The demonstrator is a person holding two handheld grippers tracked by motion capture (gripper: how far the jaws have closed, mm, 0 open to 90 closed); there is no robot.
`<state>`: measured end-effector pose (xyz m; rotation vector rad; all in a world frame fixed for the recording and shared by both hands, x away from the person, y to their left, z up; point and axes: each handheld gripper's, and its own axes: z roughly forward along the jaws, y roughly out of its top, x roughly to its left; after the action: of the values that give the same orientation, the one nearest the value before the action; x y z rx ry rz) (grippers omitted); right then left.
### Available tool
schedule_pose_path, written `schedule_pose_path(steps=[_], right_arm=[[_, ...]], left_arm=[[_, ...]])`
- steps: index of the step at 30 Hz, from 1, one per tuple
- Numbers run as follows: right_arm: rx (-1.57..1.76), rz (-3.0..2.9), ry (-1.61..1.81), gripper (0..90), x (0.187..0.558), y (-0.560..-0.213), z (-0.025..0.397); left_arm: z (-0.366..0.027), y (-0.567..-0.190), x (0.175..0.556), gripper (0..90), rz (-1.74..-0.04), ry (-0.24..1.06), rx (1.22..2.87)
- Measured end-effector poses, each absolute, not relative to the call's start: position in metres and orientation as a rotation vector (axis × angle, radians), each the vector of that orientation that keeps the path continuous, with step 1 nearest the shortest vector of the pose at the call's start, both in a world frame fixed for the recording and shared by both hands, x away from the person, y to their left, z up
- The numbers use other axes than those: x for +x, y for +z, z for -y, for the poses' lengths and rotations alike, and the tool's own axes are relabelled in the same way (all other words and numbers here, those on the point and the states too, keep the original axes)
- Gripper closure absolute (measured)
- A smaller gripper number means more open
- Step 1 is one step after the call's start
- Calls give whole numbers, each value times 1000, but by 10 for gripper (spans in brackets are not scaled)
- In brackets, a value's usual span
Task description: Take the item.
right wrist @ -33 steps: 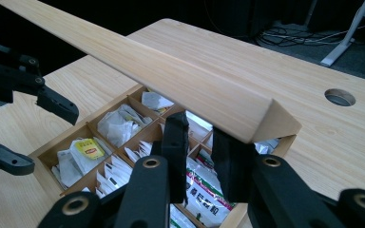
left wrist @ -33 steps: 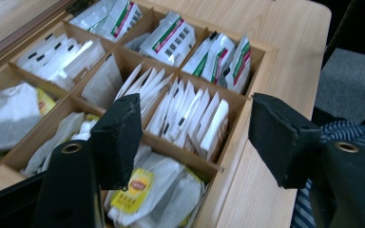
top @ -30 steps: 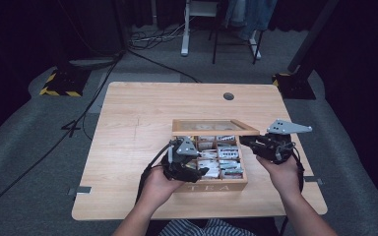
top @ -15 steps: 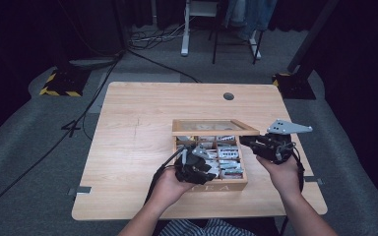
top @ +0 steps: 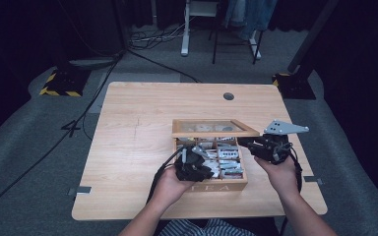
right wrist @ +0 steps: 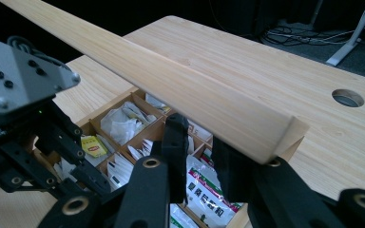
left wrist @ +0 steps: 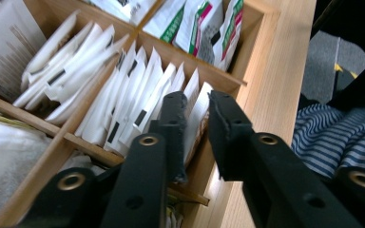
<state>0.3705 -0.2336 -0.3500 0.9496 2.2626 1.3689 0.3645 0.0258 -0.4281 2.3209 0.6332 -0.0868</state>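
Observation:
A wooden tea box [top: 226, 187] stands on the table with its lid [top: 214, 129] raised. Its compartments hold white sachets [left wrist: 123, 107] and green-and-pink packets [right wrist: 204, 190]. My left gripper [top: 193, 164] reaches down into the front compartment. Its jaws [left wrist: 196, 102] are closed to a narrow gap on the outermost white sachet [left wrist: 200, 107], beside the box wall [left wrist: 261, 80]. My right gripper [top: 248, 143] is at the box's right side, under the lid's corner [right wrist: 285, 135]. Its jaws [right wrist: 199, 135] stand slightly apart with nothing between them, and the lid's edge lies just above one of them.
The table [top: 142, 128] has bare wood to the left of and behind the box, and a cable hole [top: 228, 96] near the far edge. The person's striped clothing [left wrist: 342, 142] is close to the front edge. Cables and chair legs are on the floor beyond.
My left gripper has moved right and forward, down into the front compartment, and has held there for the last half second. The right gripper and lid have stayed put.

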Motion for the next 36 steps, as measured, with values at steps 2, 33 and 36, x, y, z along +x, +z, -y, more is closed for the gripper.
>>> schedule_pose_path(steps=[2, 33, 36], right_arm=[[948, -2261, 1370, 753, 370, -350, 233], [947, -2258, 1367, 751, 370, -350, 233], [948, -2257, 1368, 750, 370, -350, 233]], left_arm=[[-25, -428, 364, 816, -634, -83, 2327], [-37, -398, 346, 900, -550, 48, 2174], [-40, -394, 344, 900, -543, 69, 2159]])
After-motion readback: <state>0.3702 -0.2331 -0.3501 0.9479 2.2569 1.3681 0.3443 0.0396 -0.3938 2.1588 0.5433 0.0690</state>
